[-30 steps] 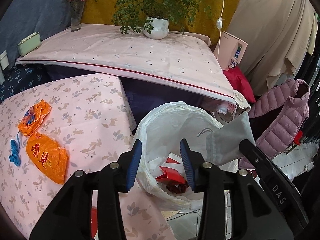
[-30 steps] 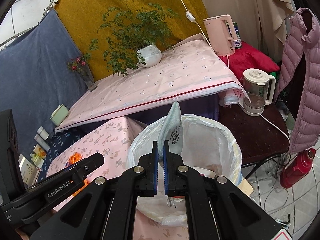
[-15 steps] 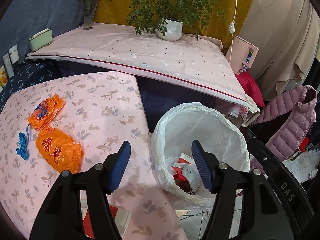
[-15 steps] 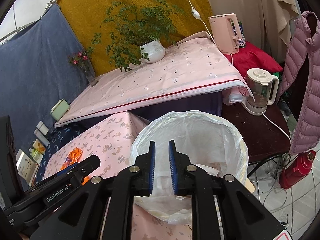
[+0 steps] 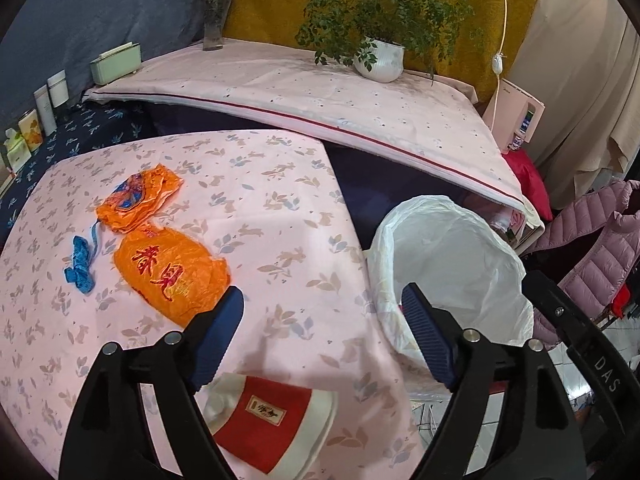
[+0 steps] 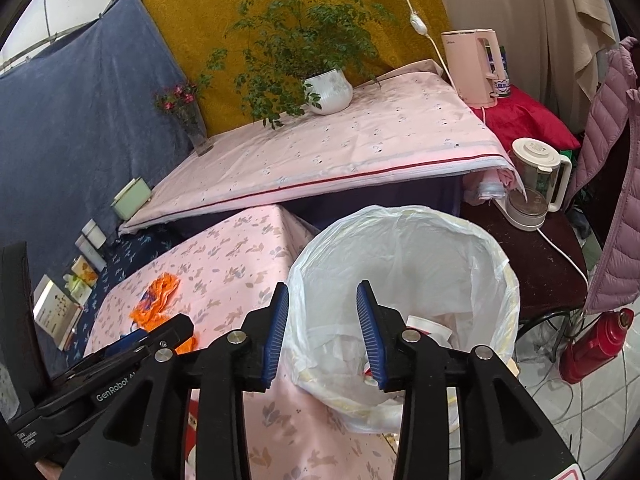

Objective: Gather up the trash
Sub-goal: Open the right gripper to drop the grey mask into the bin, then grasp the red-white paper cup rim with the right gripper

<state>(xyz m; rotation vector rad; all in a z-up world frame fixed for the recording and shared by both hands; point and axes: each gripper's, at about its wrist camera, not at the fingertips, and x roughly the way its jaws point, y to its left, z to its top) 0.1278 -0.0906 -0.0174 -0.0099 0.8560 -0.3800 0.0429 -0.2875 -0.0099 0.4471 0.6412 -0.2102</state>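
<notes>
A bin lined with a white plastic bag [image 5: 452,256] stands off the right edge of the pink floral table [image 5: 272,216]; it also shows in the right wrist view [image 6: 404,256], with trash inside. On the table lie two orange plastic bags [image 5: 168,272] [image 5: 136,196], a blue scrap [image 5: 80,264] and a red and white package [image 5: 272,416]. My left gripper [image 5: 320,320] is open and empty above the table, over the red and white package. My right gripper [image 6: 322,332] is open and empty above the bin's near rim.
A higher pink-covered table [image 5: 320,96] behind holds a potted plant [image 5: 380,60], a flower vase [image 5: 214,28] and a green box [image 5: 116,64]. A pink kettle [image 6: 472,68], a blender jug [image 6: 536,184], a red flask [image 6: 592,344] and a pink jacket [image 6: 616,184] are to the right.
My right gripper has opened and let go of the grey mask, which is gone from view. My left gripper has opened wider and swung left, from over the bin to over the table.
</notes>
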